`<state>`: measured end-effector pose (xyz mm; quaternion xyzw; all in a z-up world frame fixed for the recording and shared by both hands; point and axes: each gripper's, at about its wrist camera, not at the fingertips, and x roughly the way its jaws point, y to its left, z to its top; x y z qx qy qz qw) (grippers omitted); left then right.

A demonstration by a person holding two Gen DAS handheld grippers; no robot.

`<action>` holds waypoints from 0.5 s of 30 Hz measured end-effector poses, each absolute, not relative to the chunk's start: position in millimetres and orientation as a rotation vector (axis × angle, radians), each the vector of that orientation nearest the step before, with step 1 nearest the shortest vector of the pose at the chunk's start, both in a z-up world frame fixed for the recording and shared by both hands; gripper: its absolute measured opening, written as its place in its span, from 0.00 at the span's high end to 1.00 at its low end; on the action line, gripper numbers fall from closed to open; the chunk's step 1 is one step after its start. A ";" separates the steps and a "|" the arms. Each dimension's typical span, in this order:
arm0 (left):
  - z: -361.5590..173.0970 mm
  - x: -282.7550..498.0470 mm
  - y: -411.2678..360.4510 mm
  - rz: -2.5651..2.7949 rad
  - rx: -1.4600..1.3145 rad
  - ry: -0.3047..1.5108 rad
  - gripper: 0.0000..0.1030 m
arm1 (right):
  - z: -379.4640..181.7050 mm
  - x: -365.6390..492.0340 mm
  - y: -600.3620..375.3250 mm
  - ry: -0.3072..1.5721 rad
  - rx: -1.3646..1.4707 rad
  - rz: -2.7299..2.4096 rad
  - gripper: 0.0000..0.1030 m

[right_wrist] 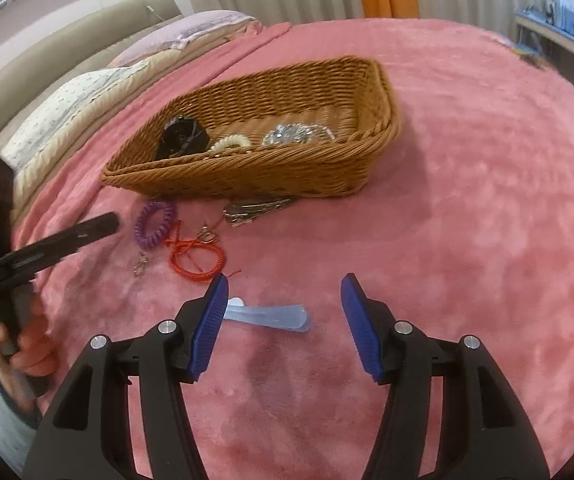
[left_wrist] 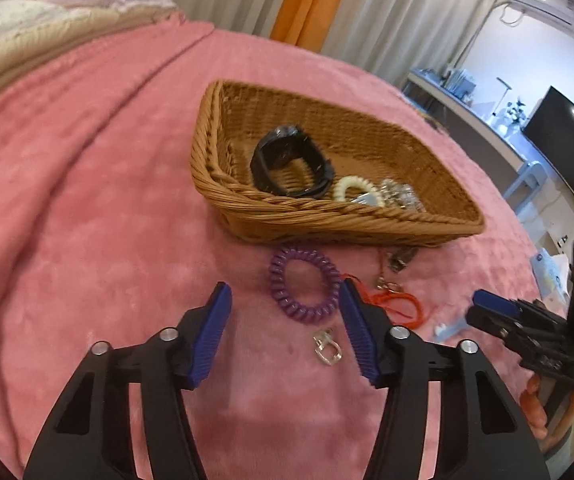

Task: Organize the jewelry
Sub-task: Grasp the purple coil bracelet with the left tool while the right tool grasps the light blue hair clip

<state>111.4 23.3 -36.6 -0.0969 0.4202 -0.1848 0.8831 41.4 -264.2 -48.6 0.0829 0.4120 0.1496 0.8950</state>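
Both tools point(left_wrist: 285, 300) point(right_wrist: 285, 290) gape; one basket point(left_wrist: 327, 216), three pieces inside.

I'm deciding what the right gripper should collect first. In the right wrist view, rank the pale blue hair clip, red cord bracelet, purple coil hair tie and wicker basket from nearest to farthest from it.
1. Pale blue hair clip: lying between the open fingers of the right gripper, nearer the left one.
2. Red cord bracelet: ahead, to the left.
3. Purple coil hair tie: farther left, just before the basket.
4. Wicker basket: farthest back.

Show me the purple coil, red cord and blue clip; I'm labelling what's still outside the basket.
purple coil point(left_wrist: 305, 282), left wrist view, near its lower loop
red cord point(right_wrist: 197, 258), right wrist view, on its loop
blue clip point(right_wrist: 271, 316), right wrist view, mid-body
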 end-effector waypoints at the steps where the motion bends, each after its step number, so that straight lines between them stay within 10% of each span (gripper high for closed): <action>1: -37.4 113.8 21.9 -0.385 -0.205 0.880 0.50 | -50.6 42.2 -262.4 0.866 0.169 0.319 0.46; 10: -51.9 126.0 13.3 -0.355 -0.154 0.942 0.88 | -54.7 15.9 -228.9 0.908 0.065 0.419 0.47; 15: -49.3 115.9 12.2 -0.354 -0.127 0.926 0.91 | -53.7 -6.7 -210.4 0.909 -0.010 0.449 0.47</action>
